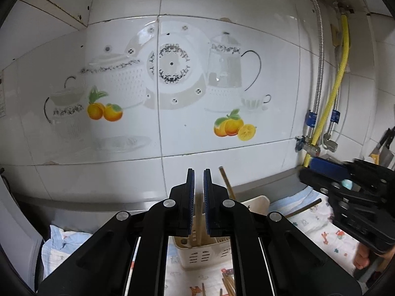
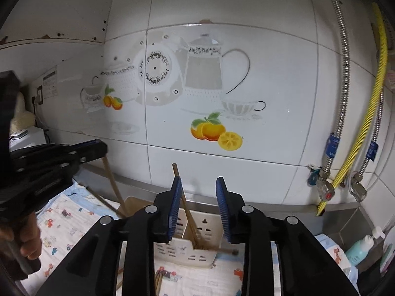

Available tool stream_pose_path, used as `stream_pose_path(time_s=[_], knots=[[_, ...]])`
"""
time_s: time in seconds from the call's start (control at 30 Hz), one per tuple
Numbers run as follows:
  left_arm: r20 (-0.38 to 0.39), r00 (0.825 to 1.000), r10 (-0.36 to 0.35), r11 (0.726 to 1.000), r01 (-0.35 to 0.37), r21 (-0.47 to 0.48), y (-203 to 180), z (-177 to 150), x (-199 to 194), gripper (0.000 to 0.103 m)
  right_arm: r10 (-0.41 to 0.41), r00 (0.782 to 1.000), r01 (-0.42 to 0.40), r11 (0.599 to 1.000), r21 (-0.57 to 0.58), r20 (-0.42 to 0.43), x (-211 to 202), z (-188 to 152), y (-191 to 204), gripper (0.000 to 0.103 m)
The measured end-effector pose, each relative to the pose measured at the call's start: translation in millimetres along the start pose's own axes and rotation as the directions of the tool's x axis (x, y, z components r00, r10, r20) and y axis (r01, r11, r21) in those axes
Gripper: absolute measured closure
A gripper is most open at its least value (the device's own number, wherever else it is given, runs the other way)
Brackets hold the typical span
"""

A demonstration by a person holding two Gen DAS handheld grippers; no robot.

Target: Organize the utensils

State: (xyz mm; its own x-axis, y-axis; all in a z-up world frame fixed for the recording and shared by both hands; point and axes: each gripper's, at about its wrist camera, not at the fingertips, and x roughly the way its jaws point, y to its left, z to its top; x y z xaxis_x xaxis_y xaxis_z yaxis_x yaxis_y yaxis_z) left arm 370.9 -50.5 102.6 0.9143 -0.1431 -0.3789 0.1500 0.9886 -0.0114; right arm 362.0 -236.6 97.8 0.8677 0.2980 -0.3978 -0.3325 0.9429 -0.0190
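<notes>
A cream slotted utensil holder [image 1: 197,256] [image 2: 182,254] stands on a patterned cloth by the tiled wall. My left gripper [image 1: 198,172] [image 2: 102,150] is above it, shut on a pale wooden chopstick [image 1: 198,204] [image 2: 114,185] whose lower end slants down toward the holder. My right gripper [image 2: 198,180] [image 1: 306,170] is open over the holder. A brown chopstick [image 2: 190,222] [image 1: 226,180] stands in a compartment, leaning close by that gripper's left pad, with the right pad well clear of it. Several loose chopsticks [image 1: 228,283] [image 2: 158,281] lie on the cloth in front.
A dark chopstick [image 1: 306,207] lies on the cloth [image 2: 61,222], and another [image 2: 226,250] sticks out sideways at the holder's right. Metal and yellow hoses with valves [image 2: 328,187] run down the wall at right. A bottle [image 2: 358,249] and a knife [image 1: 385,148] are at far right.
</notes>
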Motion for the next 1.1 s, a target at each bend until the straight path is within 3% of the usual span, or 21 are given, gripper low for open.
stream_pose_path(time_s=[0.3, 0.53, 0.8, 1.1], knots=[[0.022, 1.000, -0.019, 1.000, 0.019, -0.002, -0.5, 2.8, -20.2, 0.095, 0.034, 0.999, -0.034, 0.999, 0.014, -0.030, -41.1, -34.8, 8.5, 0.066], [0.026, 0.999, -0.020, 1.000, 0.020, -0.001, 2.5, -8.5, -66.2, 0.095, 0.066, 0.991, -0.064, 0.998, 0.020, -0.115, -68.8, -89.9, 26.3, 0.066], [-0.047, 0.998, -0.030, 0.999, 0.028, -0.046, 18.4, -64.8, -113.2, 0.095, 0.074, 0.967, -0.072, 0.997, 0.016, -0.242, -90.9, -172.8, 51.2, 0.066], [-0.171, 0.985, -0.029, 0.994, 0.011, -0.105, 34.2, -161.8, -140.2, 0.094, 0.079, 0.918, -0.064, 0.997, 0.050, -0.390, -82.8, -254.6, 67.3, 0.072]])
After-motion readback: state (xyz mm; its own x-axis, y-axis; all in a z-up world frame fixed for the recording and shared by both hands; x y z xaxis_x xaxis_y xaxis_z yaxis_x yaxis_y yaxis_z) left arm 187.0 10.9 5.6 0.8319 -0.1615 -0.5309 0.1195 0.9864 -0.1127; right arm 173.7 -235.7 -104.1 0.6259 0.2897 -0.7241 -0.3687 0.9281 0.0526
